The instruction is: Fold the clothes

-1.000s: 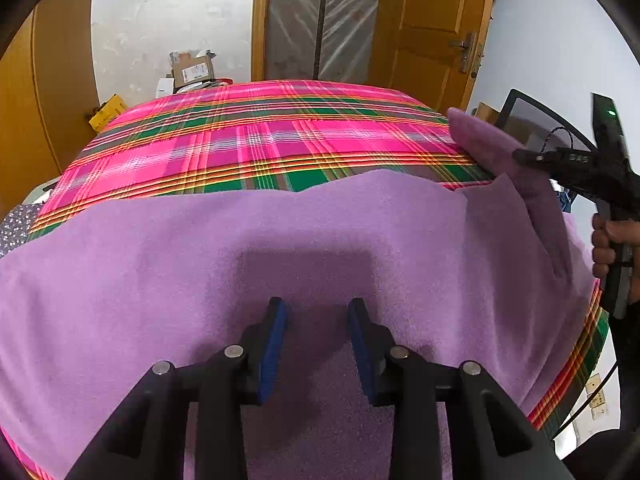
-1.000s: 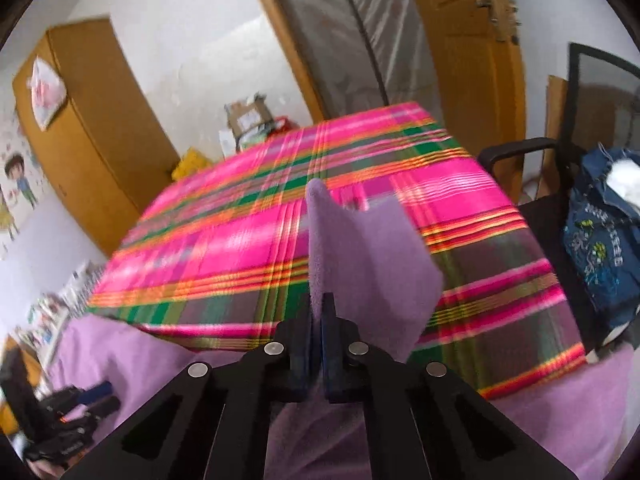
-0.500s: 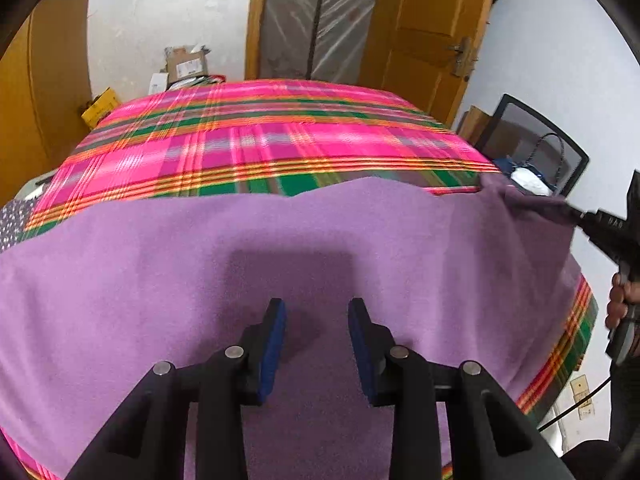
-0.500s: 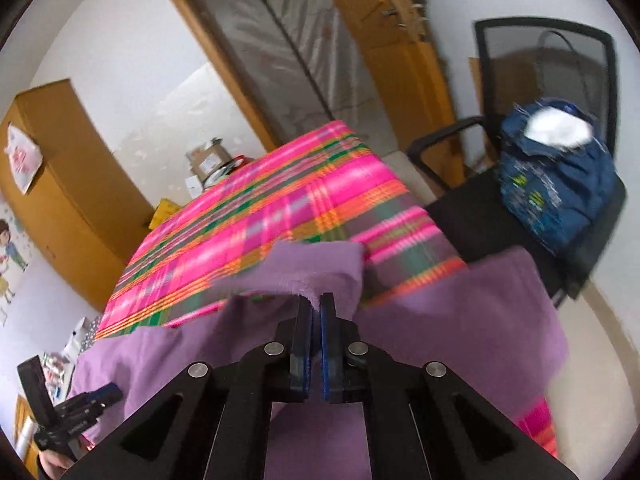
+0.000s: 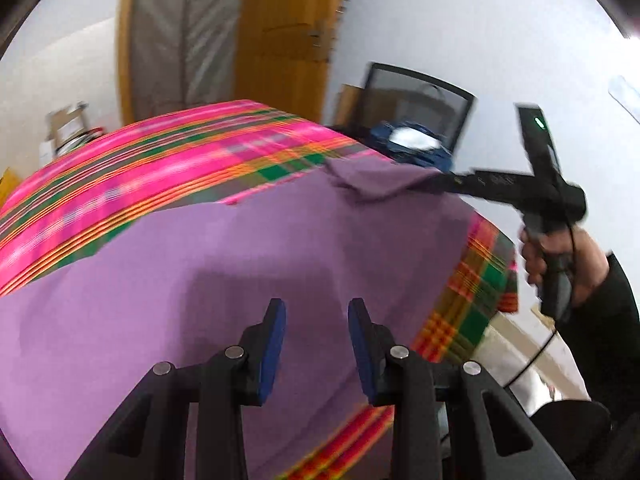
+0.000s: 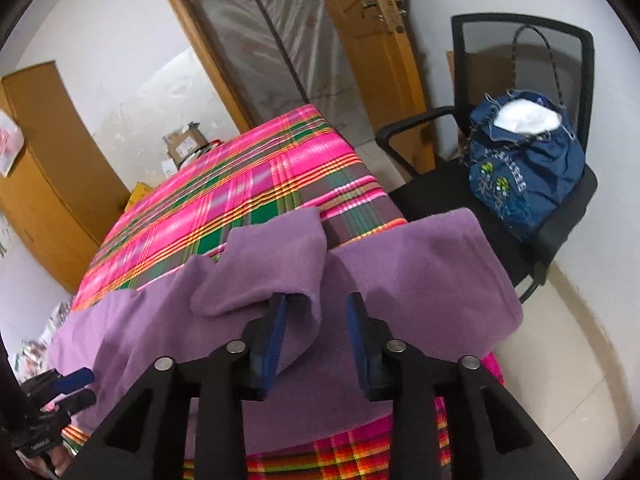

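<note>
A purple fleece garment (image 5: 208,288) lies spread on a table covered with a pink and green plaid cloth (image 5: 152,168). My left gripper (image 5: 316,320) is open and empty just above the purple cloth. My right gripper (image 6: 316,320) is open; a folded-over flap of the purple garment (image 6: 280,264) lies between its fingers and drapes over the left fingertip (image 6: 276,312). In the left wrist view the right gripper (image 5: 436,180) sits at the garment's far right corner. In the right wrist view the left gripper (image 6: 72,388) shows at the lower left.
A black mesh office chair (image 6: 520,92) holding a blue denim bag (image 6: 524,176) stands right of the table. A wooden door (image 6: 380,52) and a plastic-covered doorway are behind. A wooden cabinet (image 6: 44,172) stands at the far left. Cardboard boxes (image 6: 184,144) sit beyond the table.
My right gripper has opened and let go of the purple flap, which has dropped onto the garment. It moved down to the table's right corner. My left gripper swung to the right.
</note>
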{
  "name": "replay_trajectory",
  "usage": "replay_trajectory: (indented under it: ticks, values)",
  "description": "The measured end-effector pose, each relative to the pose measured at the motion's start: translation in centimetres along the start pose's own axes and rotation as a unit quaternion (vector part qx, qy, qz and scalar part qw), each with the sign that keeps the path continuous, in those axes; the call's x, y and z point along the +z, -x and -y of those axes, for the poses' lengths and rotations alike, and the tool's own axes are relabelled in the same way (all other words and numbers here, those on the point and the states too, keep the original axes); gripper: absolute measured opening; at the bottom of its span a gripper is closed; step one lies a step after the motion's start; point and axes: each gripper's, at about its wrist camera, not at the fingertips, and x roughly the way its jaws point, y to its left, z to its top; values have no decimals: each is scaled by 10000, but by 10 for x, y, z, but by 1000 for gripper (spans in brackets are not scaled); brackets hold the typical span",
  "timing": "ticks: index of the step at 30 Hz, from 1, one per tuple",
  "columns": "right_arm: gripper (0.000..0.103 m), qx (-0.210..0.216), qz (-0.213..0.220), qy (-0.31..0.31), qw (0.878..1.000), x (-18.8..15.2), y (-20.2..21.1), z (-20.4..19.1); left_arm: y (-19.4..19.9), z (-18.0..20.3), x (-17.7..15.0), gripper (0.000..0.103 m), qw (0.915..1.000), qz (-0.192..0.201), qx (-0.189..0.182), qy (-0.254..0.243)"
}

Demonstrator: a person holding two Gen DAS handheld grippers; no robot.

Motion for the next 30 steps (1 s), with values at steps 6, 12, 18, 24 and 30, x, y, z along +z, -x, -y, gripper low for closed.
replay_trajectory:
  ticks: [6, 12, 18, 24, 30]
  values:
    - [33, 23, -121, 335, 9994, 4, -13, -5, -12, 17, 1, 33, 9995, -97, -98, -271]
    - [5, 479, 81, 35, 9988, 16, -11, 6, -23, 33, 3, 33, 9983, -175, -173, -529]
    - [4, 902, 395, -310, 9947, 38, 6, 8, -35, 45, 6, 33, 9965, -249, -43, -797]
    - [4, 974, 490, -229, 9938, 46, 11, -6, -42, 47, 5, 17, 9949, -229, 316, -925]
    - [4, 905, 523, -218, 9943, 48, 15, -6, -23, 37, 12, 3, 9969, 186, 402, -653]
